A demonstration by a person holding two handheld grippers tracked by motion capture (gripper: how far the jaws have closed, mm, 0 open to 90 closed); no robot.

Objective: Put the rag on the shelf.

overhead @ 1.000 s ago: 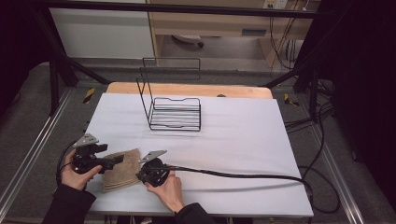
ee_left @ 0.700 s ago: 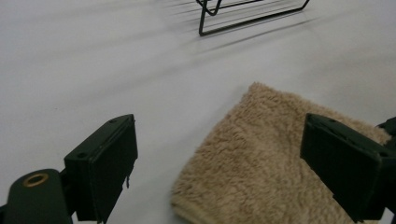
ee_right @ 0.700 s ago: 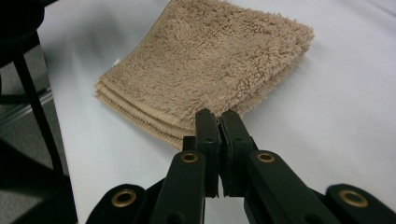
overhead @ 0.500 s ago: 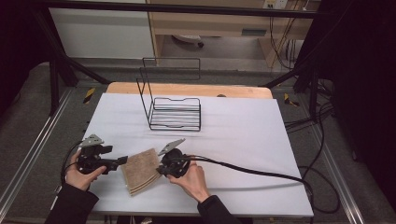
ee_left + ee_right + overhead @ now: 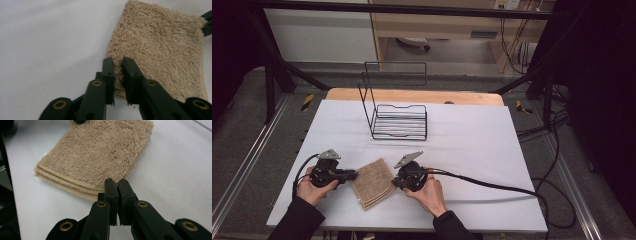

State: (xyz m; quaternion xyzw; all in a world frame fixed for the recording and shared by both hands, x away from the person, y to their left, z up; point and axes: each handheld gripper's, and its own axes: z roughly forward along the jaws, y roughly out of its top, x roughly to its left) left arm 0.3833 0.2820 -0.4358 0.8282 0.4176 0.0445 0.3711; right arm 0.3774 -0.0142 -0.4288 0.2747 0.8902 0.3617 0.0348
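A folded beige fleece towel (image 5: 373,183) is lying flat on the white table (image 5: 472,145), near the edge closest to the person, and is being gripped from both sides. The left gripper (image 5: 353,175) is being held level at the towel's left corner; its jaws have just been closing, and in the left gripper view (image 5: 117,66) a fold of the towel's (image 5: 160,50) edge is being pinched between them. The right gripper (image 5: 394,183) is being held at the towel's right corner, and in the right gripper view (image 5: 117,185) its jaws are being pressed almost together on the corner of the stacked layers of the towel (image 5: 100,152). An empty black wire rack (image 5: 397,117) is standing well apart, farther back on the table.
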